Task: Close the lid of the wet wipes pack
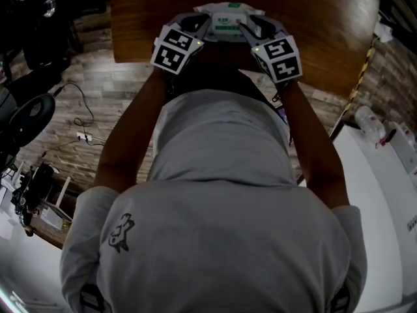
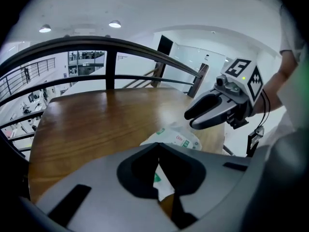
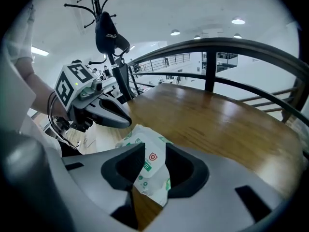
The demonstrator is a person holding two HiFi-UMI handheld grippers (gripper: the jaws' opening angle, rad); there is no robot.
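Observation:
The wet wipes pack [image 1: 228, 13], white with green print, lies on the brown wooden table [image 1: 319, 25] right in front of the person. My left gripper [image 1: 207, 27] is at the pack's left end. Its jaws stand together, with only a thin slit showing a sliver of the pack [image 2: 176, 138]. My right gripper [image 1: 247, 27] is at the pack's right end. Its jaws stand a little apart, and the crumpled pack [image 3: 150, 166] shows through the gap. In the left gripper view the right gripper [image 2: 190, 121] hovers just above the pack with nothing between its fingers. The lid is hidden.
A dark curved railing [image 2: 111, 45] runs past the table's far edge. A coat stand [image 3: 104, 28] rises behind the left gripper. A white counter [image 1: 384, 194] stands at the right. Cables [image 1: 81, 119] and a black chair [image 1: 29, 119] are on the floor at the left.

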